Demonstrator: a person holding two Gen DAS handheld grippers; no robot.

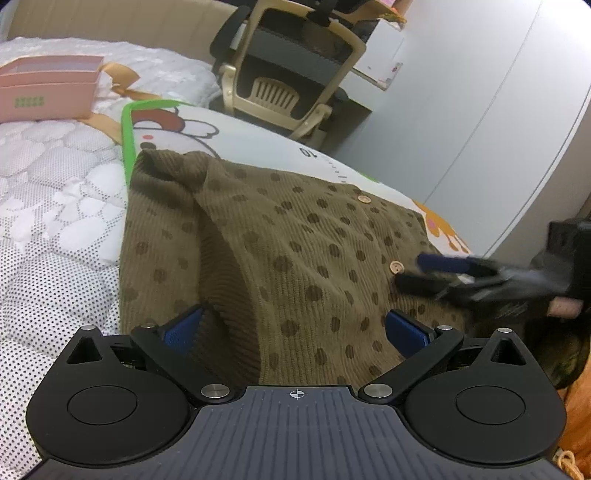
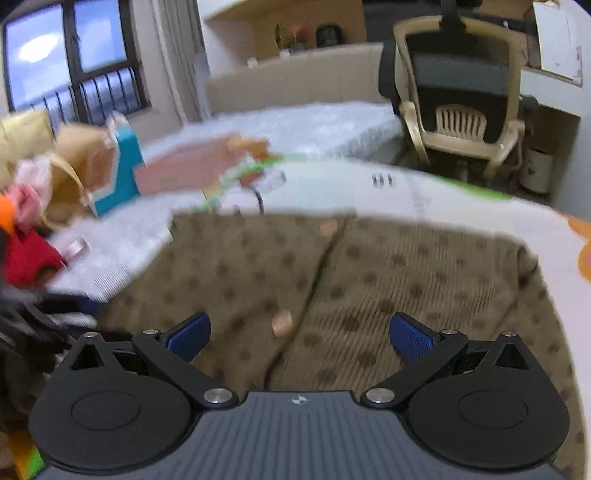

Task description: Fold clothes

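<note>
This was a bedroom in someone's home. A bed with a white quilted, dotted coverlet (image 1: 55,206) filled most of the room, backed by a beige padded headboard (image 1: 122,22). A pink rectangular storage box (image 1: 48,92) sat on the quilt, near a white cartoon-printed play mat with a green border (image 1: 258,144). Beside the bed stood a cream-framed mesh office chair (image 2: 461,88), and a dark-framed window with railings (image 2: 70,59) showed dusky blue outside. Soft toys in a blurred heap (image 2: 33,221) lay by the bed.
</note>
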